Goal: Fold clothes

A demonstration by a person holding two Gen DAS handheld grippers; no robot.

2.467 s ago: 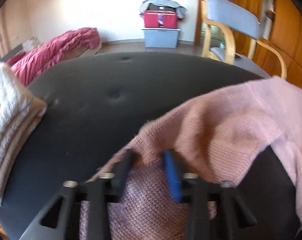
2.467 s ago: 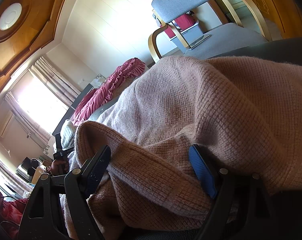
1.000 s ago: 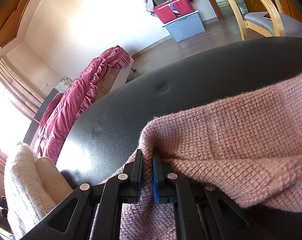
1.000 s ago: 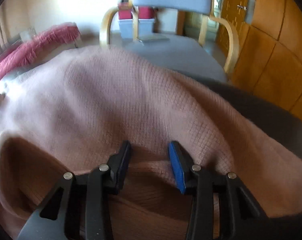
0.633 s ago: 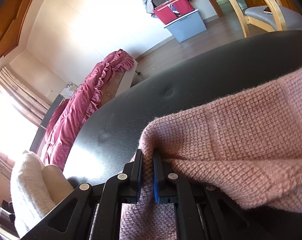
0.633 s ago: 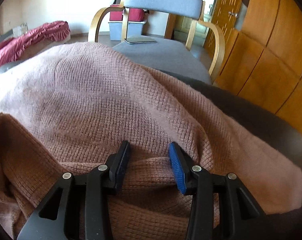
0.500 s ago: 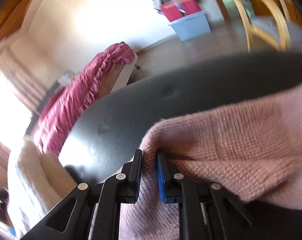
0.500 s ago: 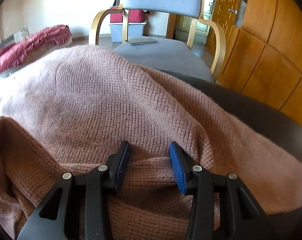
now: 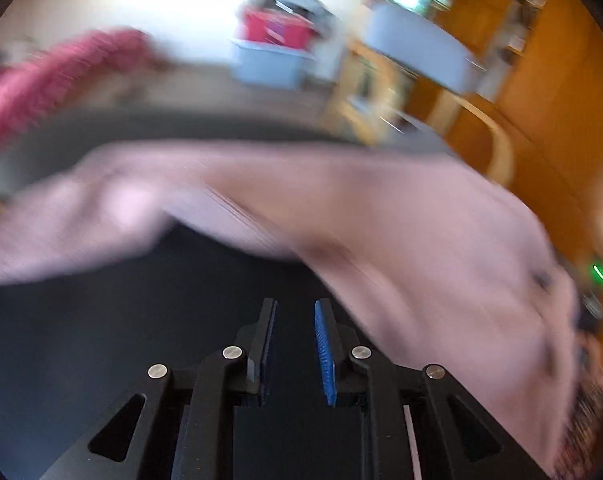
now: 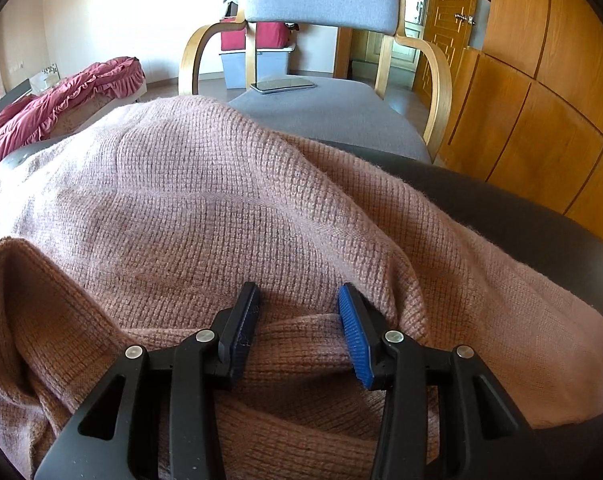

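the left tool [image 9: 295,312] is held spread and empty over the dark worktop [image 9: 101,320] — the right tool [image 10: 299,300] is spread around a pink sweater [image 10: 205,200] fold.

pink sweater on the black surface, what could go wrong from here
The left gripper is open and empty, so the pink sweater has no hold on that side; the fold may slump. The right gripper straddles a bunched ridge; closing may pinch several layers. The sweater reaches the black surface's edge and could slide off.
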